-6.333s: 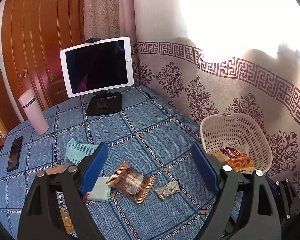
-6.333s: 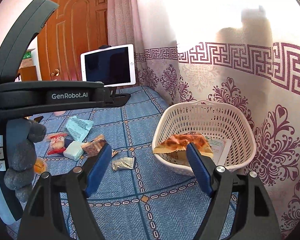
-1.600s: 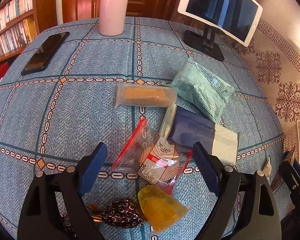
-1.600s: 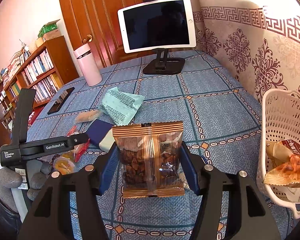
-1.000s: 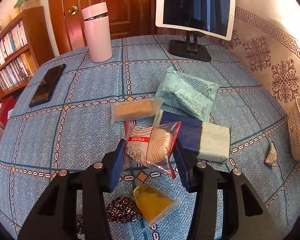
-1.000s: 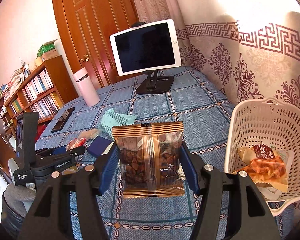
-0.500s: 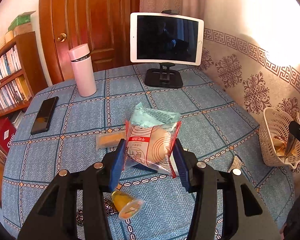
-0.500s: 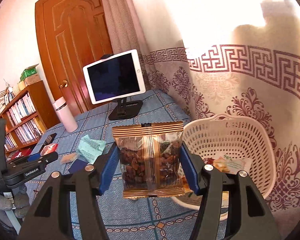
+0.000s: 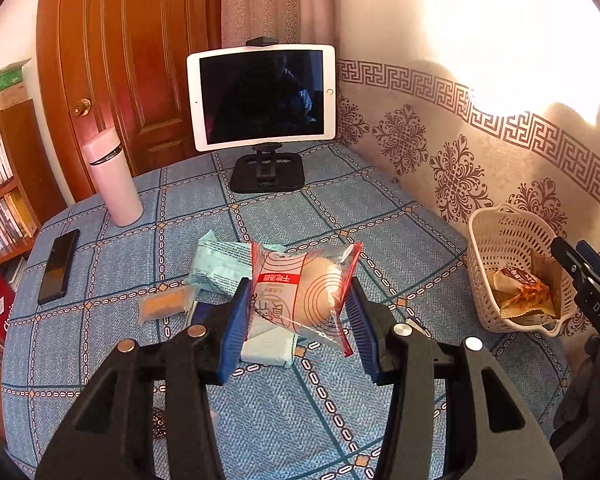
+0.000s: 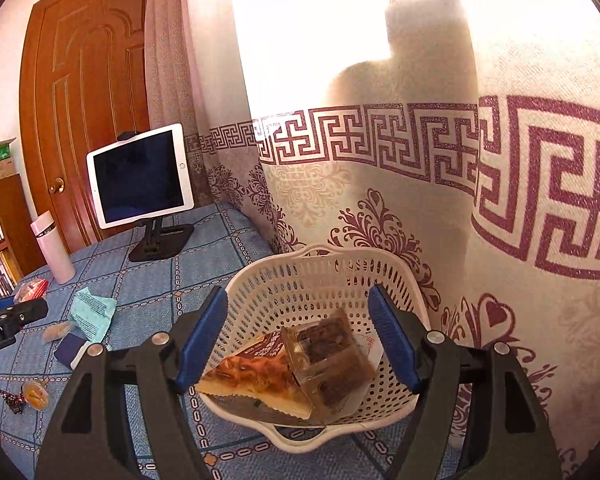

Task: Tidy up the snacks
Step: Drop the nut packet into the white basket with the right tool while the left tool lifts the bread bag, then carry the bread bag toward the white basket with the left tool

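- Over the basket point(image 10: 260, 280) at the table's point(image 9: 292, 432) right edge, by the curtain point(image 10: 380, 200), the right gripper point(image 10: 300, 340) has just been opening; its jaws stand apart with nothing pressed between them, and the brown snack point(image 10: 328, 356) lies tilted inside the basket on an orange packet point(image 10: 252, 376).
- The left gripper point(image 9: 298, 312) is clamped on a bun pack point(image 9: 304, 288), held clear above the cloth near the table's middle; the pads bite the pack's two sides and the bag hangs slightly skewed.
- Judged next for the right: lift straight up and back before swinging away, so the fingers do not catch the basket's rim or tip it toward the front edge.
- Judged next for the left: carry the bun pack toward the right edge, wait until the right gripper is clear of the basket, then release low over the middle of the basket; a soft bun calls for no more squeeze than now.
- Not yet gathered near the table's middle: a green pack point(image 9: 220, 264), a small orange bar point(image 9: 166, 304), a blue-and-white pack point(image 10: 74, 350); near the front-left corner, a jelly cup point(image 10: 36, 394) and a dark wrapped sweet point(image 10: 12, 398).
- The tablet point(image 9: 262, 96), bottle point(image 9: 112, 178) and phone point(image 9: 58, 266) stand well apart from the snacks, along the far and left edges.
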